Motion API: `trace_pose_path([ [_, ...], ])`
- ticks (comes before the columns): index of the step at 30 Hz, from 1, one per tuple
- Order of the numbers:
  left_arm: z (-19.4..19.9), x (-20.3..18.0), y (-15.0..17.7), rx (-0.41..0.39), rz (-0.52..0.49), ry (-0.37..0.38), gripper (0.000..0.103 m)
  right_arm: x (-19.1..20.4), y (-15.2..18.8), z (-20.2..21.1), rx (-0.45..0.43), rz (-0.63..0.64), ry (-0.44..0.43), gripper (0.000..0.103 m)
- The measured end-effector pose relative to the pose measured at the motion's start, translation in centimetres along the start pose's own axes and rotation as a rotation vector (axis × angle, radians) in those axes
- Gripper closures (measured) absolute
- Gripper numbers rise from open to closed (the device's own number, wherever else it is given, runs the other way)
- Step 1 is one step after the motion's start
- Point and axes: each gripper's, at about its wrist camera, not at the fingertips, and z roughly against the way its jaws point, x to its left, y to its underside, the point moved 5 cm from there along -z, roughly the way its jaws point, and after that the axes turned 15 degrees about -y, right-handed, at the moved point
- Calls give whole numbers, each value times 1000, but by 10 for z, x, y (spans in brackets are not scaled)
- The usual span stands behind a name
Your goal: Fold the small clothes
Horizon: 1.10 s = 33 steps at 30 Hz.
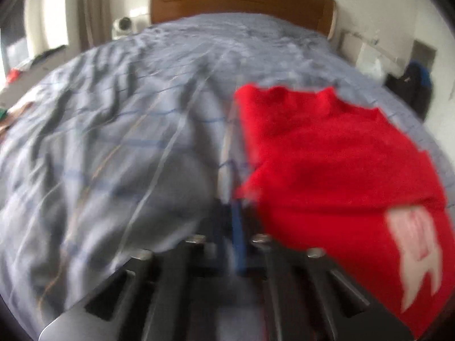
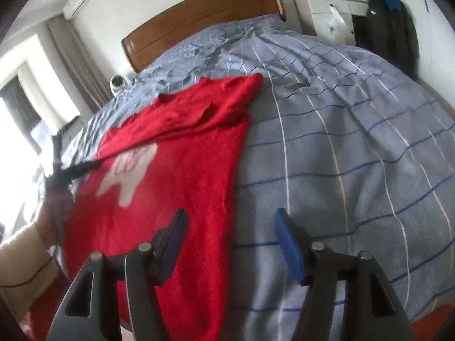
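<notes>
A red garment (image 1: 327, 170) (image 2: 176, 156) with a white print (image 2: 128, 170) lies partly folded on the blue-grey checked bedspread (image 2: 355, 170). In the blurred left wrist view my left gripper (image 1: 237, 213) has its fingers together at the garment's left edge, and the cloth looks pinched and lifted there. The right wrist view shows that gripper (image 2: 61, 176) at the garment's left side, held by a hand in a cream sleeve (image 2: 20, 261). My right gripper (image 2: 231, 227) stands open above the garment's right edge, one finger over red cloth and the other over the bedspread, holding nothing.
A wooden headboard (image 2: 199, 20) closes the far end of the bed. A white cabinet (image 2: 321, 14) and a dark jacket (image 2: 398, 28) stand at the far right. A window (image 2: 17, 142) and curtain are on the left. Wrinkled bedspread (image 1: 113, 142) spreads to the left of the garment.
</notes>
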Motion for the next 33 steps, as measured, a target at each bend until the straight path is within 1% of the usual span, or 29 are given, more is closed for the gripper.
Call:
trace_pose_path([
  [2, 0, 6, 4, 19, 28, 31, 101, 0, 2, -3, 7, 27, 6, 41],
  [4, 2, 12, 4, 45, 53, 78, 101, -2, 2, -7, 10, 18, -6, 41],
  [6, 8, 17, 8, 62, 65, 112, 97, -2, 0, -9, 2, 4, -19, 41],
  [7, 15, 19, 14, 71, 63, 143, 88, -1, -2, -8, -7, -2, -29, 41],
  [8, 21, 21, 16, 75, 55, 162, 74, -1, -3, -6, -14, -2, -31, 41],
  [9, 31, 23, 20, 76, 35, 183, 56, 0, -4, -3, -23, -1, -29, 41],
  [10, 41, 24, 23, 72, 14, 187, 48, 0, -5, 1, -33, 0, -22, 41],
  [11, 51, 27, 27, 69, -8, 184, 34, -1, -6, 4, -37, -2, -18, 41],
  [12, 59, 29, 30, 69, -29, 183, 27, -2, -7, 8, -38, -8, -16, 41],
  [14, 78, 35, 41, 107, -64, 227, 22, -4, -9, 17, -23, -19, -21, 41],
  [15, 88, 38, 51, 150, -77, 266, 22, -4, -10, 22, -11, -20, -27, 41],
  [17, 102, 39, 72, 214, -103, 309, 21, 0, -8, 30, 47, -8, -38, 41],
  [19, 113, 38, 97, 264, -140, 325, 21, 9, 1, 36, 122, 1, -68, 41],
  [21, 117, 33, 116, 316, -152, 344, 21, 19, 19, 36, 218, -12, -113, 41],
  [22, 118, 29, 127, 348, -150, 364, 22, 26, 34, 33, 276, -33, -146, 41],
  [23, 117, 25, 137, 374, -148, 384, 23, 29, 43, 30, 306, -52, -167, 41],
  [24, 117, 21, 143, 386, -154, 388, 27, 32, 55, 26, 339, -78, -189, 41],
  [25, 116, 17, 147, 392, -173, 379, 32, 33, 68, 19, 376, -123, -206, 41],
  [27, 118, 7, 152, 397, -224, 369, 52, 30, 85, 7, 406, -167, -205, 41],
  [28, 119, 4, 153, 401, -236, 376, 58, 28, 90, 2, 413, -172, -196, 41],
  [29, 120, 0, 155, 409, -250, 387, 73, 27, 95, -3, 415, -178, -189, 41],
  [30, 120, -3, 157, 423, -264, 398, 93, 27, 97, -6, 412, -184, -193, 45],
  [31, 119, -5, 159, 434, -266, 405, 97, 27, 99, -9, 412, -193, -209, 66],
  [33, 122, -2, 158, 432, -239, 413, 100, 27, 99, -10, 415, -198, -218, 98],
])
